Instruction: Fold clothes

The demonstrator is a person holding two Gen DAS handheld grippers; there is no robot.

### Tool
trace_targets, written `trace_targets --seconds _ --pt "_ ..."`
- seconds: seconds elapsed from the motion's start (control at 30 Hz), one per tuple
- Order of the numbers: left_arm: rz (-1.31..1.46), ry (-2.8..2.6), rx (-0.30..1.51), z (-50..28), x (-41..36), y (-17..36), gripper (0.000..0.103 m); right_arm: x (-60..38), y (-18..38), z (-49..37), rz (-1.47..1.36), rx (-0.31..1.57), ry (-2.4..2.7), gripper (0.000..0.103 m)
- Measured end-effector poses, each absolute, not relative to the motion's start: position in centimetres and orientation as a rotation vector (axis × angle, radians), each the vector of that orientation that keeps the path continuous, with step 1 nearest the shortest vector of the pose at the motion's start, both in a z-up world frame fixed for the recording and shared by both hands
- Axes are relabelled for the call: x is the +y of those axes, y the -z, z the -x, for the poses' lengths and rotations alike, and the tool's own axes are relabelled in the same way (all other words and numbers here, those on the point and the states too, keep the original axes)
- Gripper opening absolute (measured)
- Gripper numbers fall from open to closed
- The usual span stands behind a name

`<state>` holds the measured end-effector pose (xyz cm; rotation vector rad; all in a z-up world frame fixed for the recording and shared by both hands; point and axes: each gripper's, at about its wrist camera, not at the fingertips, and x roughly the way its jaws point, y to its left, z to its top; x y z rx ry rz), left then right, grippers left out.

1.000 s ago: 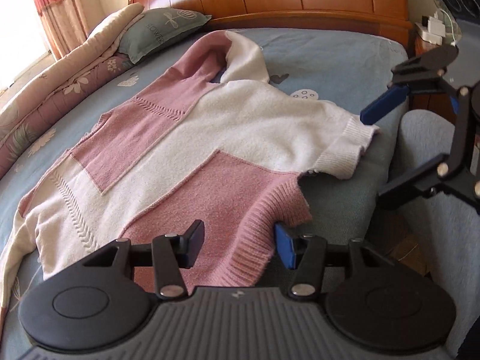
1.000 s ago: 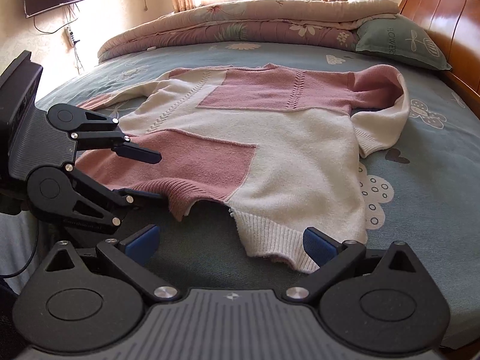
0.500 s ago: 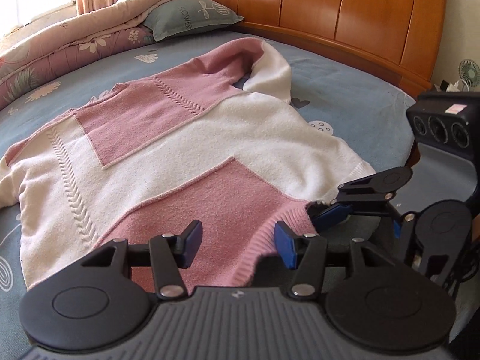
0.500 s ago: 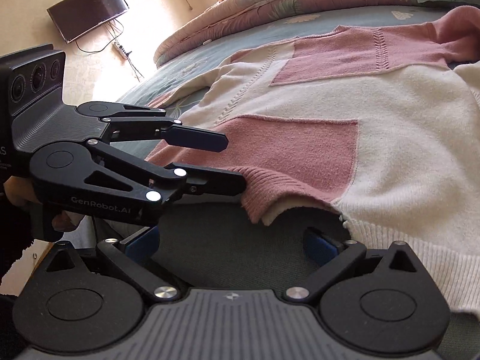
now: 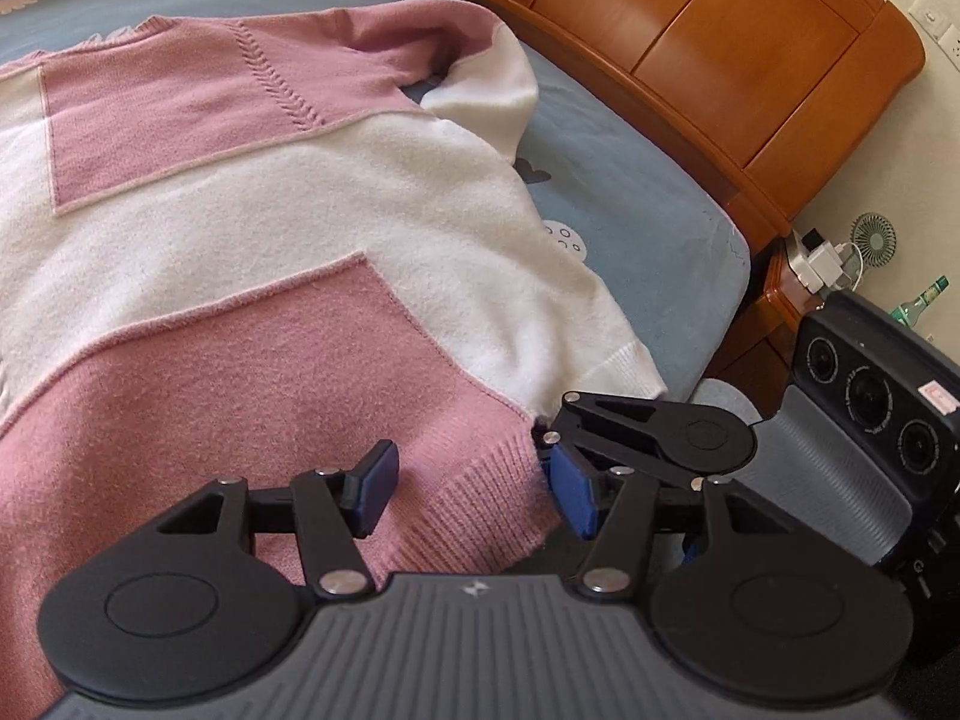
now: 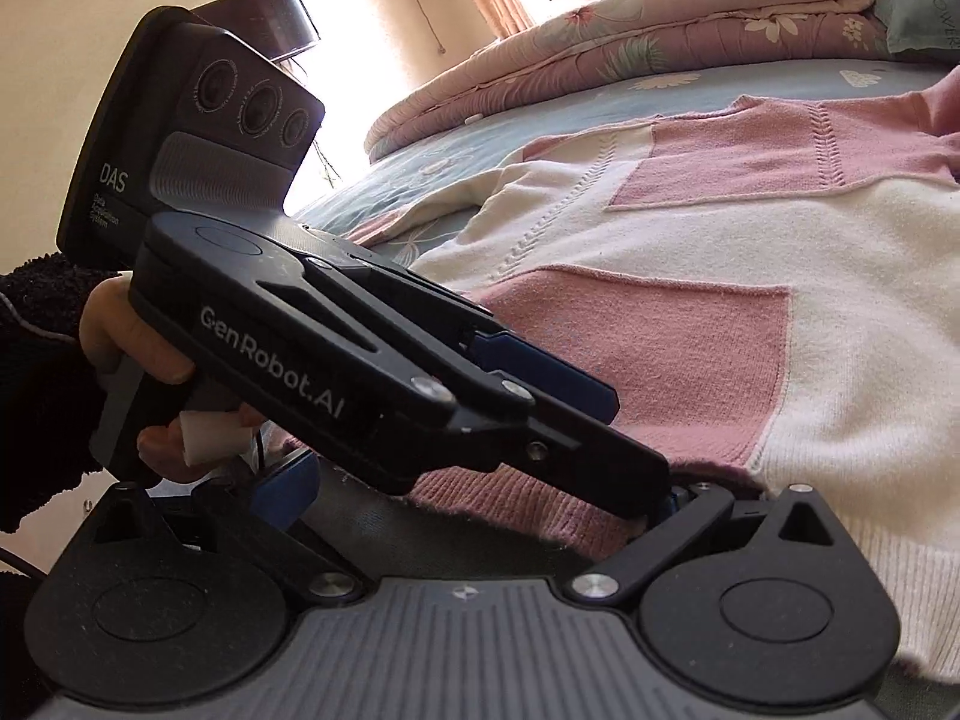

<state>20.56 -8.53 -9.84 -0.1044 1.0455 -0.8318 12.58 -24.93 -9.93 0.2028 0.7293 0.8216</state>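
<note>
The pink-and-white sweater (image 5: 312, 252) lies flat on the bed (image 5: 636, 204); its ribbed hem sits between the left tool's (image 5: 474, 489) parted fingers, the right tool (image 6: 474, 498) apart alongside.

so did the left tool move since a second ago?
Yes. The left tool moved in over the sweater's pink ribbed hem; the wooden headboard now fills the upper right.

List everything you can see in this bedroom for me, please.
sheet: one, blue, under everything
sweater: one, pink and white, spread flat on the sheet
quilt: one, pink floral, bunched along the far side
headboard: one, orange-brown wood
pillow: one, grey-green, by the headboard
fan: one, green, past the headboard's corner
left claw: one, black with blue pads, open over the sweater's pink hem
right claw: one, same colours, open, alongside
left hand: one, black-sleeved, holding the left claw's handle
</note>
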Motion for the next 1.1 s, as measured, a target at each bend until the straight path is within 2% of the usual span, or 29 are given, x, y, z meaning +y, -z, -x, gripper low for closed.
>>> trace_targets --seconds 0.17,0.4,0.6,0.83,1.1 --pt "0.079 0.878 1.106 -20.0 -9.4 10.3 0.060 -25.9 9.1 -12.0 -0.245 0.687 -0.841 0.103" --pt "0.026 0.870 1.068 -18.7 -9.8 9.7 0.059 -25.9 9.2 -11.6 -0.237 0.716 -0.825 0.103" --pt "0.086 0.870 1.066 -19.3 -8.8 9.5 0.059 -26.3 10.4 -11.3 -0.212 0.743 -0.799 0.103" --pt "0.081 0.877 1.088 -19.7 -9.8 10.2 0.061 -24.5 10.6 -11.5 -0.101 0.703 -0.777 0.103" --pt "0.042 0.913 1.070 -18.9 -10.3 9.4 0.060 -24.8 10.1 -10.9 -0.131 0.700 -0.760 0.103"
